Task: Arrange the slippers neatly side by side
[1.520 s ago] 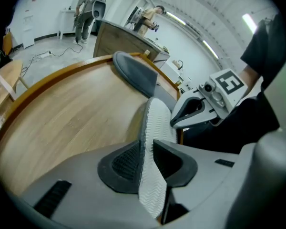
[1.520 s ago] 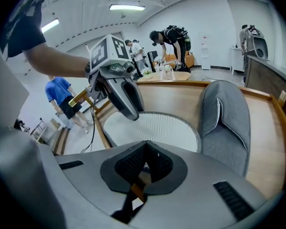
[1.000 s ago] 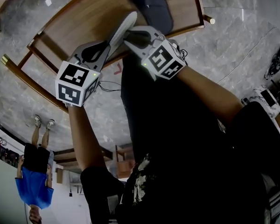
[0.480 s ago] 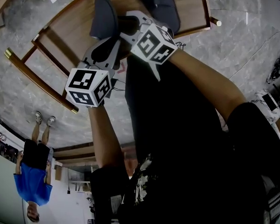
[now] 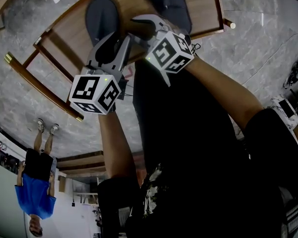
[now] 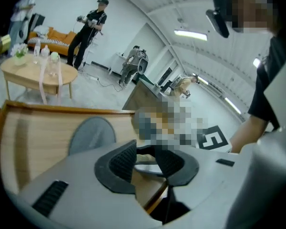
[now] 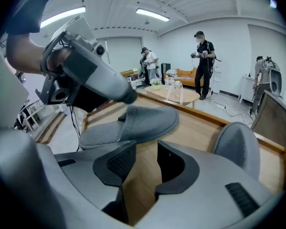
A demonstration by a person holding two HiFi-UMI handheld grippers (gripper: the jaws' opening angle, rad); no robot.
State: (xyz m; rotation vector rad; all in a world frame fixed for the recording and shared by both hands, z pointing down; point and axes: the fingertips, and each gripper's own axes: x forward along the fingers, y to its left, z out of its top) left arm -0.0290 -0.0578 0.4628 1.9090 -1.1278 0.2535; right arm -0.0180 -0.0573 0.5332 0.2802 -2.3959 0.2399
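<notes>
Two grey slippers lie on the wooden table [image 5: 64, 36]. One slipper [image 5: 102, 18] rests flat just beyond both grippers; the other slipper [image 5: 170, 4] lies farther right. My left gripper [image 5: 114, 39] sits just short of the near slipper [image 6: 90, 135], jaws opening, with no slipper between its pads. My right gripper [image 5: 134, 28] reaches in from the right, jaws also opening and empty. In the right gripper view the near slipper [image 7: 133, 123] lies straight ahead of my right gripper [image 7: 145, 163], apart from it, with the second slipper [image 7: 236, 144] at the right.
The table has a raised wooden rim [image 5: 44, 93] with stone floor below. A person in blue [image 5: 36, 187] stands on the floor at lower left. Cables [image 5: 293, 66] lie at the right. Other people and a round table [image 6: 33, 73] stand farther off.
A second ago both grippers held the slipper up on its edge, pale sole showing. It has since been laid flat on the table and let go, and both grippers' jaws have opened.
</notes>
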